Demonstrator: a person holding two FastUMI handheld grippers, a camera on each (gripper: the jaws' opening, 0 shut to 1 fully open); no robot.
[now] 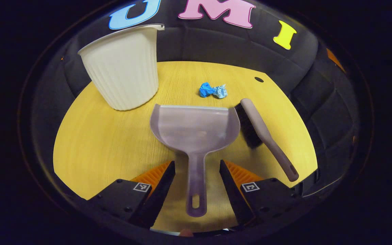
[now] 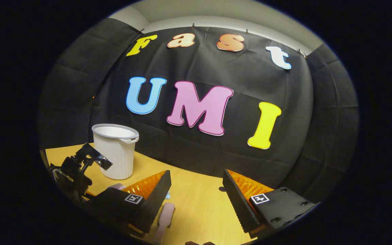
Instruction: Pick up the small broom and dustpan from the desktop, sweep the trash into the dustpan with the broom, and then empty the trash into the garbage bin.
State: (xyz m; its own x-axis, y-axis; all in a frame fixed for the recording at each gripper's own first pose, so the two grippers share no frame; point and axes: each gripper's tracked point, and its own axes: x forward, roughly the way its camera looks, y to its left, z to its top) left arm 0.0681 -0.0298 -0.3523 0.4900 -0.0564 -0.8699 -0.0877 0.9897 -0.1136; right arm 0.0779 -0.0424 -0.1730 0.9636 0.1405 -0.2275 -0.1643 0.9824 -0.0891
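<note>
Yellow wood-grain table spreads under your left claw in the left gripper view. That claw stands wide, its fingers on either side of the handle of the translucent grey plastic dustpan without touching it; the pan lies flat with its mouth pointing away from you. Just right of the pan lies the small grey broom with dark bristles, its handle slanting toward you. Beyond the pan's mouth sit two crumpled scraps of blue paper, touching each other. The ribbed white plastic garbage bin stands upright at the far left.

In the right gripper view your right claw is also wide and holds nothing, raised above the table. The bin stands at the left, with your left claw's body in front of it. The broom's handle peeks out beside your near finger.
</note>
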